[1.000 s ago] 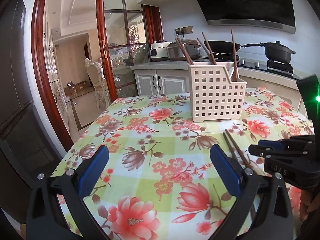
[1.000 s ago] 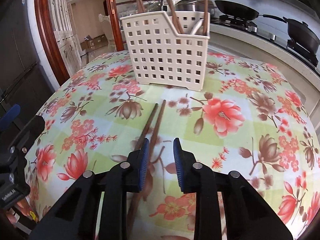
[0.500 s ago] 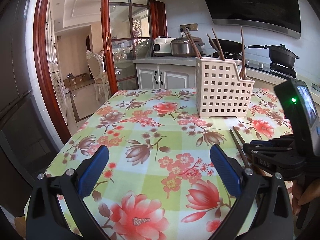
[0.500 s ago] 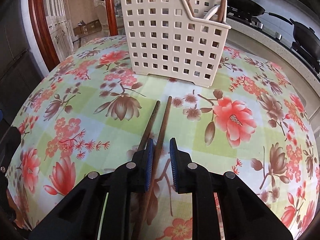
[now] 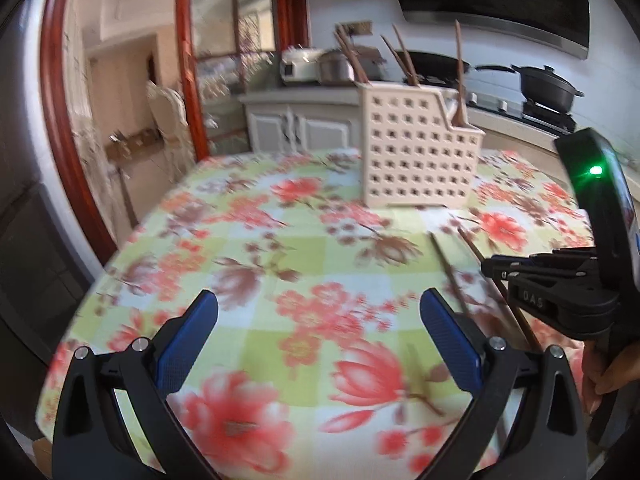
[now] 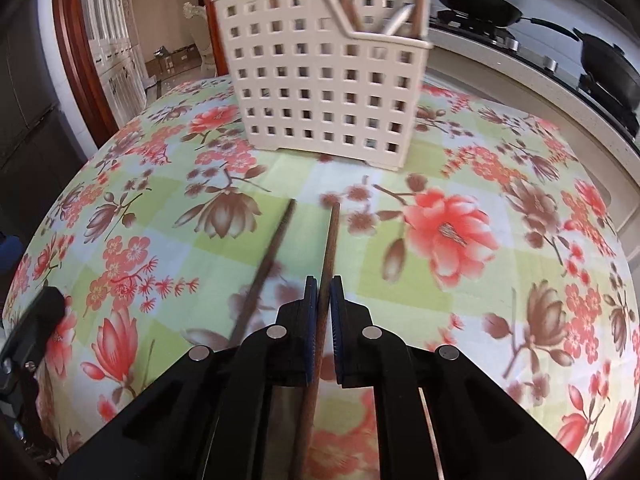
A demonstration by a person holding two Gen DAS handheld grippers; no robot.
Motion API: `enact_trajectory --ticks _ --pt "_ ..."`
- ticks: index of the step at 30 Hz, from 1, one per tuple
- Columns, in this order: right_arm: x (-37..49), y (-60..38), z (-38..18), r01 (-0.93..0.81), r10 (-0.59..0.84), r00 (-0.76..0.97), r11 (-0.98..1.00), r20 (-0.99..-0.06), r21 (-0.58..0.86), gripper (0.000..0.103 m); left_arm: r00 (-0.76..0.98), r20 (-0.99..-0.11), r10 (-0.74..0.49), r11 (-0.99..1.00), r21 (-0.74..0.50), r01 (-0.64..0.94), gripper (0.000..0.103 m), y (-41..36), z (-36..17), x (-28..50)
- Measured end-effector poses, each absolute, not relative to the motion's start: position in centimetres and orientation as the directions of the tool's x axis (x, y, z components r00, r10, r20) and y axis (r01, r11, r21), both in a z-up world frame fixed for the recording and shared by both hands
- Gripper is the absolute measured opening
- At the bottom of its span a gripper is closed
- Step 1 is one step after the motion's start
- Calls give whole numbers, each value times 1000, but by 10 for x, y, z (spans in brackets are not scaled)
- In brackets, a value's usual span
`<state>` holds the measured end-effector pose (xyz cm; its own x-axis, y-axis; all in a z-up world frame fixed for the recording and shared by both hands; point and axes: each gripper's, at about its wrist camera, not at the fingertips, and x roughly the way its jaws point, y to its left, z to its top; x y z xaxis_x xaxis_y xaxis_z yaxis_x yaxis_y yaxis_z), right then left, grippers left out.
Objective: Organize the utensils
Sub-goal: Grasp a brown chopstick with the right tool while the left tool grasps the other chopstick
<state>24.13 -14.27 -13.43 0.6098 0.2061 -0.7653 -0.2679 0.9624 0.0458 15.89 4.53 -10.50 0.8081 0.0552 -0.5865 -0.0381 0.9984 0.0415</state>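
Floral tablecloth [image 6: 460, 184] bare around caddy [image 6: 320, 80], right claw [image 6: 323, 292] clamping one chopstick [image 6: 330, 240], left claw [image 5: 318, 340] wide, empty.

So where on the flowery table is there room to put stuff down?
The tablecloth left of the white basket is bare out to the edge. It is crowded in front of the basket, around the chopsticks and the right gripper.

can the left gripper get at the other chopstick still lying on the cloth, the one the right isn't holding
Probably yes. The left gripper is open and empty, and the loose chopstick lies flat on the tablecloth uncovered. The right gripper, shut on the neighbouring chopstick, crowds that side.
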Motion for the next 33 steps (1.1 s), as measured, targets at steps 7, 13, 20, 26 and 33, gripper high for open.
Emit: enact_trajectory --ticks 7,13,20,26,33 --pt "230 -188 -126 -220 230 638 969 -735 112 8 734 -679 -21 998 33 58 97 5 -112 195" --pt "221 -208 -125 -219 254 648 965 -718 144 8 656 -751 -79 993 -2 118 71 -28 -126 229" --pt "217 -224 -124 -220 284 655 958 -700 182 8 602 -796 -73 993 1 122 34 -43 -143 251" --pt "217 -232 -128 -213 295 652 955 -699 205 8 613 -788 -58 990 33 137 16 -47 -144 252" --pt "216 -231 -129 -212 294 651 956 -700 203 8 628 -777 -41 981 89 174 7 -58 -146 248"
